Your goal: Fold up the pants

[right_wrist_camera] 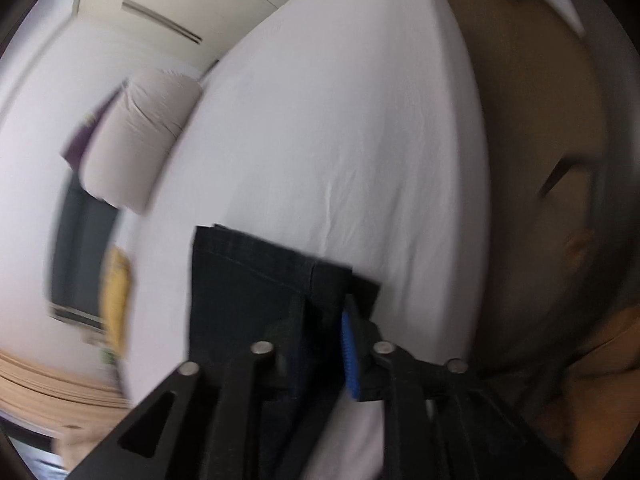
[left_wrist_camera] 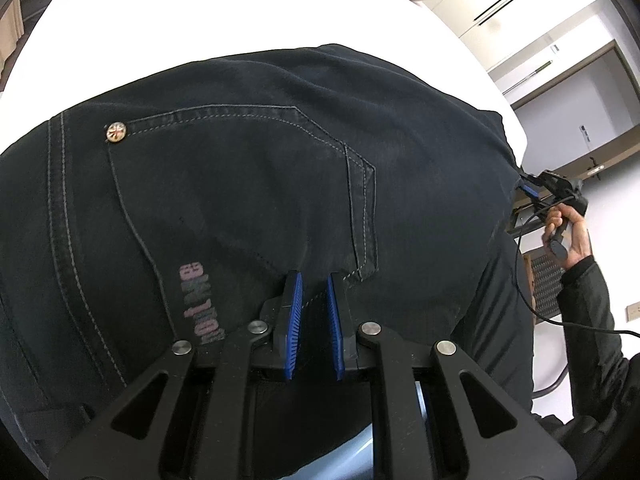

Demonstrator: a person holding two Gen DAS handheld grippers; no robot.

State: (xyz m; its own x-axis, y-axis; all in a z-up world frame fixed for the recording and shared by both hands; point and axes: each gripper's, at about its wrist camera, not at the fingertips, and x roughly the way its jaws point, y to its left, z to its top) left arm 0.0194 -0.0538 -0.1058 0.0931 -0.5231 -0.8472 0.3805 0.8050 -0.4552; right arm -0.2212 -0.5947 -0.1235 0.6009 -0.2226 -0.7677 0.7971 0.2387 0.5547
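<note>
While dark pants (left_wrist_camera: 248,184) lie on white bed (left_wrist_camera: 160,20), left gripper (left_wrist_camera: 314,280) narrow, pinching waistband fabric, right gripper (right_wrist_camera: 324,320) part-open, blurred hem (right_wrist_camera: 256,256) between jaws, grip unclear.

Bare white bed (right_wrist_camera: 340,140) lies open beyond the pants (left_wrist_camera: 260,184); a pillow (right_wrist_camera: 140,140) blocks its far end, and the pants cover the near part.

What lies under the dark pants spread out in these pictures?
A white bed sheet shows around the pants, so they rest on the bed. The sheet directly beneath them is covered by the fabric and cannot be seen.
</note>
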